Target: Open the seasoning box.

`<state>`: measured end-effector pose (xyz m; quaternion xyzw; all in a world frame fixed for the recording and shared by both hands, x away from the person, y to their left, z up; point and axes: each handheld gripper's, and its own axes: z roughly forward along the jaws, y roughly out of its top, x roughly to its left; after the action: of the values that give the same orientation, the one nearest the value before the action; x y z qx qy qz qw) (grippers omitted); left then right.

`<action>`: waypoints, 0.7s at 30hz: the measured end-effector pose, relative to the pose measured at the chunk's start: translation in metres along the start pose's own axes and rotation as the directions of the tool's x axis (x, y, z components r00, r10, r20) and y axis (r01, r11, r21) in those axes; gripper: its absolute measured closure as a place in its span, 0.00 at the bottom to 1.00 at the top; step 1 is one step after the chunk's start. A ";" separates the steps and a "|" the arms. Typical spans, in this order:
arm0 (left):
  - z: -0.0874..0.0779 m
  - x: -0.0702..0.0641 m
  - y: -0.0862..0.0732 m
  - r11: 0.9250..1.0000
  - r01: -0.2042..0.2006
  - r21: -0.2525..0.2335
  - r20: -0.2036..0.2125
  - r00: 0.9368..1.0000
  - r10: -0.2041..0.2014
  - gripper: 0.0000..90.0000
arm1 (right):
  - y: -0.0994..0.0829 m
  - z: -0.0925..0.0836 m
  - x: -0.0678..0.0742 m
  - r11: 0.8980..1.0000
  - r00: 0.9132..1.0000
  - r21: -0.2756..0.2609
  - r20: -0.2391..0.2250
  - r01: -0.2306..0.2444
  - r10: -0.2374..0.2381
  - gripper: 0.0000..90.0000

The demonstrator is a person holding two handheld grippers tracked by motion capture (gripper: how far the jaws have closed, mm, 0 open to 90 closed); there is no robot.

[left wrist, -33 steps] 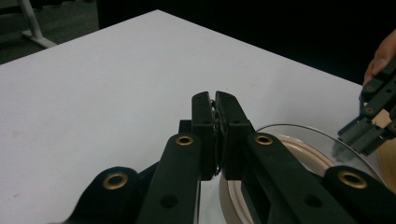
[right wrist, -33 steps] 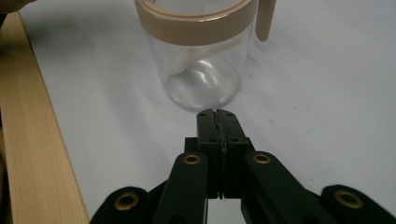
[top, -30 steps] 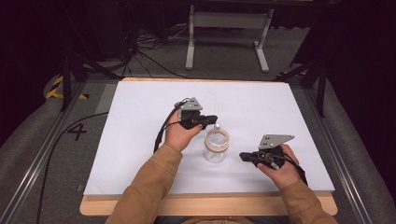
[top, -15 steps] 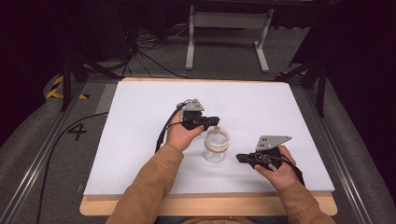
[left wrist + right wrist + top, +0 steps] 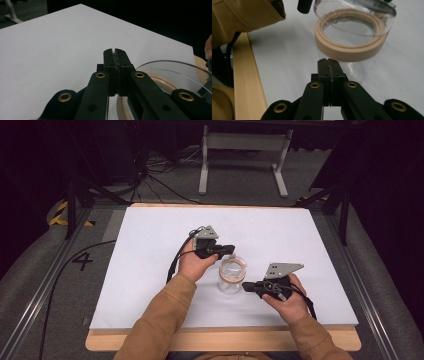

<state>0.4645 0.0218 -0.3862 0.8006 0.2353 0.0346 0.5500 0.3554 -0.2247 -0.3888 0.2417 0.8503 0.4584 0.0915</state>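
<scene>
left gripper (image 5: 227, 249): jaws together, empty, hovering at the jar's far rim.
right gripper (image 5: 248, 286): jaws together, has crept left, tips now just beside the jar.
glass jar (image 5: 231, 276): upright mid-table, tan-ringed lid on.
meaning: likely closing in on the lid.

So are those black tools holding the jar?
No. Both the left tool and the right tool are shut on nothing, beside the clear jar.

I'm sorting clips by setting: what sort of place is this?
Probably a lab or recording studio: a white table on a wooden base, cables across grey carpet, metal floor rails, dark surroundings.
</scene>
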 end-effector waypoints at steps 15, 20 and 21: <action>0.000 0.001 0.000 1.000 0.015 -0.004 0.006 1.000 -0.015 0.99 | 0.001 0.008 -0.001 0.982 0.995 -0.163 -0.046 -0.097 0.090 1.00; 0.000 0.000 0.000 1.000 0.009 0.000 0.001 1.000 -0.009 0.99 | 0.001 0.009 -0.001 0.980 0.994 -0.171 -0.046 -0.103 0.097 1.00; 0.000 0.000 0.000 1.000 0.009 0.000 0.001 1.000 -0.009 0.99 | 0.001 0.009 -0.001 0.980 0.994 -0.174 -0.043 -0.102 0.096 1.00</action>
<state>0.4648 0.0217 -0.3861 0.7995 0.2386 0.0320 0.5503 0.3602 -0.2186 -0.3932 0.2668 0.7950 0.5396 0.0749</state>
